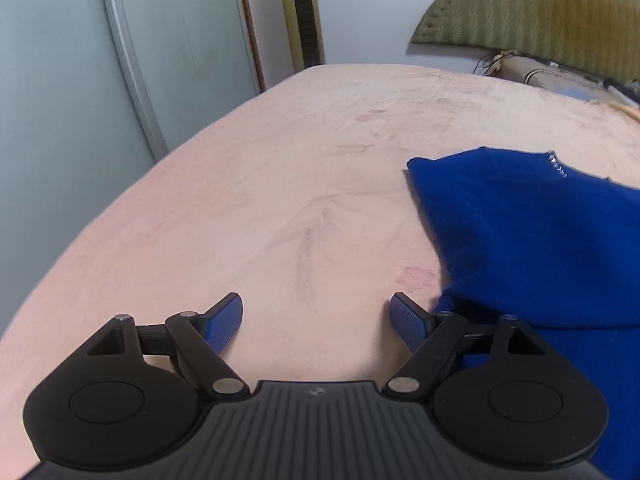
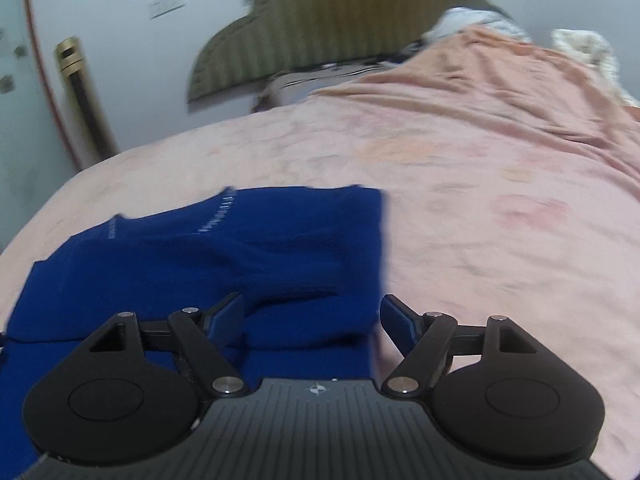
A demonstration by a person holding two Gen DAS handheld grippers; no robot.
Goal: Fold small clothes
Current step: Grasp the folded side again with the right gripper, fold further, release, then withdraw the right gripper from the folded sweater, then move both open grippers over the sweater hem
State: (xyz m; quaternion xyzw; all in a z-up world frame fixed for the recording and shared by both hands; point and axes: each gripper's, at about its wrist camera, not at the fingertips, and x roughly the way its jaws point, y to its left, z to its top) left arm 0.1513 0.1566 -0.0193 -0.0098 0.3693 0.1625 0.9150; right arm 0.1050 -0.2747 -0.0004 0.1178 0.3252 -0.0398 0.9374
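Observation:
A small blue knitted garment (image 1: 532, 240) lies partly folded on a pink bed sheet (image 1: 280, 184), at the right of the left wrist view. My left gripper (image 1: 316, 320) stands open over bare sheet just left of the garment, nothing between its blue pads. In the right wrist view the same blue garment (image 2: 240, 256) fills the lower left, a folded layer on top. My right gripper (image 2: 312, 318) hovers open over the garment's right edge; the cloth lies below the gap and the pads do not press on it.
An olive quilted headboard (image 2: 328, 24) stands at the bed's far end, with bedding and a white cloth (image 2: 584, 48) beside it. A glass sliding door (image 1: 80, 80) and a tall cream tower fan (image 1: 300, 12) stand past the bed's left edge.

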